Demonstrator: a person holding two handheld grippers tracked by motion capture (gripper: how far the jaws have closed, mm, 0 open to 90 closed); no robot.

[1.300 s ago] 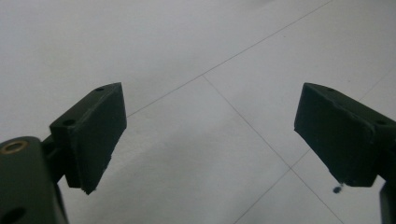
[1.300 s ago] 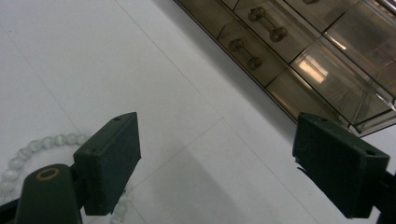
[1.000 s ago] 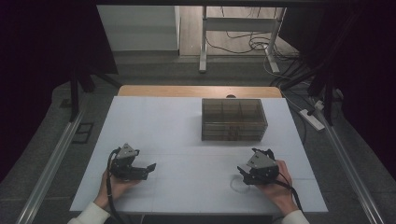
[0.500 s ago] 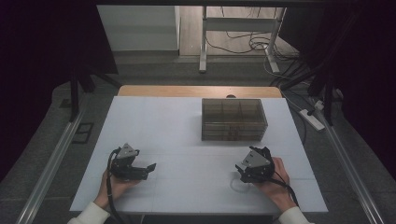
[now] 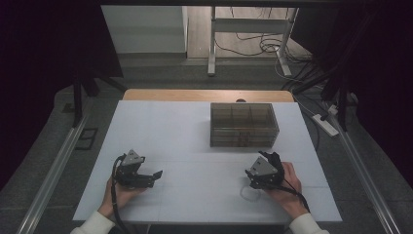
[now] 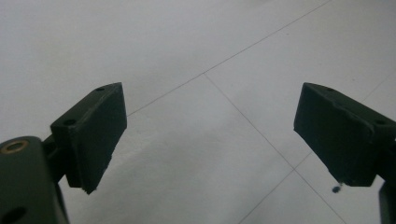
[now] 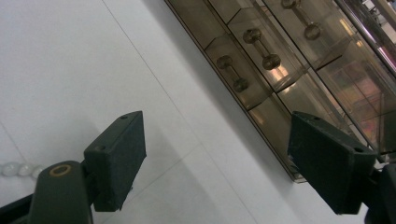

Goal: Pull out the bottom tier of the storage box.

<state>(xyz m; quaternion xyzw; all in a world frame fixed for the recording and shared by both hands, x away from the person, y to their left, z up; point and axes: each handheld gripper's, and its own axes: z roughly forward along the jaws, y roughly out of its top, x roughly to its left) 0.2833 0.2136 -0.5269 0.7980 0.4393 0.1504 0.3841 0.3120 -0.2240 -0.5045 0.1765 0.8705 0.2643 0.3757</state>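
Note:
A smoky see-through drawer box stands right of the table's middle. In the right gripper view its drawers with round knobs lie close ahead. My right gripper rests on the table in front of the box, pointing at it. Its jaws are open with nothing between them. A thin ring of pale beads lies on the table just left of the right hand, and several of them show at the left edge of the right gripper view. My left gripper lies at the front left, open over bare table.
The white table top has a wooden strip along its far edge. Metal rails run down both sides on the floor. A power strip and cables lie on the floor at the right, and a desk frame stands behind.
My right gripper has shifted slightly left and toward the box, with its hand turned a little. The left gripper has stayed where it was.

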